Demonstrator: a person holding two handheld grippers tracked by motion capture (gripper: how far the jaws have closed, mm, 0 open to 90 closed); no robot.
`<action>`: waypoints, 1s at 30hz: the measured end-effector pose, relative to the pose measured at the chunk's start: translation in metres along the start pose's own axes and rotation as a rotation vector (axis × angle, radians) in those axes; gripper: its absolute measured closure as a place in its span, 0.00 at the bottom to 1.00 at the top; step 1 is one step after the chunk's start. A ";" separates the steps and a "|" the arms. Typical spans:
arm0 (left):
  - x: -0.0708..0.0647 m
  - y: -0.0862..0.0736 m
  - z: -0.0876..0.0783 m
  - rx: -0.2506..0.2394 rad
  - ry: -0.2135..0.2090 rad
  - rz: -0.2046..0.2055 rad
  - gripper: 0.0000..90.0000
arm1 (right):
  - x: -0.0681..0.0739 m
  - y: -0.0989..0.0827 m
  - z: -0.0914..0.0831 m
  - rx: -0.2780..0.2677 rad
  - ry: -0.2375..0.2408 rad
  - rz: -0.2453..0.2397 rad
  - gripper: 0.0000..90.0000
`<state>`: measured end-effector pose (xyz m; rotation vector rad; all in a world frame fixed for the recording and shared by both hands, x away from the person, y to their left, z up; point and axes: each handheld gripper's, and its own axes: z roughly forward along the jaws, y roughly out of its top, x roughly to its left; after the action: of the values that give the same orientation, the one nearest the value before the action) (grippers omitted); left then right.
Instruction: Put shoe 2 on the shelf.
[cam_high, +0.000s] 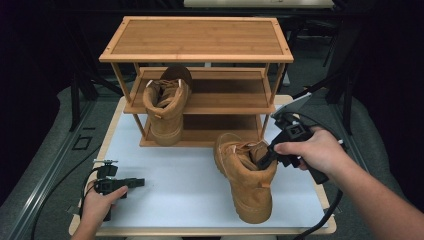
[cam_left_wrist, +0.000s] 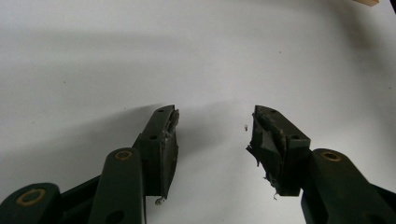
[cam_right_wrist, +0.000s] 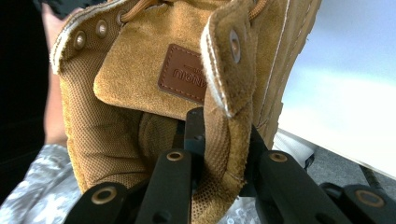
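A tan suede boot (cam_high: 246, 177) hangs tilted over the white table top, toe toward the front edge. My right gripper (cam_high: 266, 157) is shut on the boot's collar; in the right gripper view the collar edge (cam_right_wrist: 229, 140) is pinched between the two black jaws. A second tan boot (cam_high: 166, 107) stands on the wooden rack's (cam_high: 196, 37) middle shelf, at its left. My left gripper (cam_high: 136, 183) rests at the table's front left, held by a hand. Its jaws stand open over bare white surface with nothing between the pads (cam_left_wrist: 168, 140).
The three-tier bamboo rack stands at the back of the white table (cam_high: 165, 200). Its lower shelf (cam_high: 220, 127) sits just behind the lifted boot. Cables trail from both grippers off the table's sides. Dark floor surrounds the table.
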<state>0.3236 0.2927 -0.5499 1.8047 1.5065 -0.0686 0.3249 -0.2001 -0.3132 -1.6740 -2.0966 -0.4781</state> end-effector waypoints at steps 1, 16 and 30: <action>0.000 0.000 -0.001 0.002 0.000 0.001 0.55 | 0.004 -0.001 -0.007 -0.008 0.008 0.001 0.88; 0.001 0.000 -0.001 -0.001 -0.004 0.000 0.55 | 0.056 0.004 -0.071 -0.091 0.053 -0.056 0.88; 0.003 0.001 -0.003 -0.005 -0.008 -0.008 0.55 | 0.057 0.018 -0.070 -0.167 0.057 -0.051 0.88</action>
<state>0.3238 0.2964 -0.5491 1.7923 1.5069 -0.0753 0.3385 -0.1844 -0.2242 -1.6783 -2.1128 -0.7258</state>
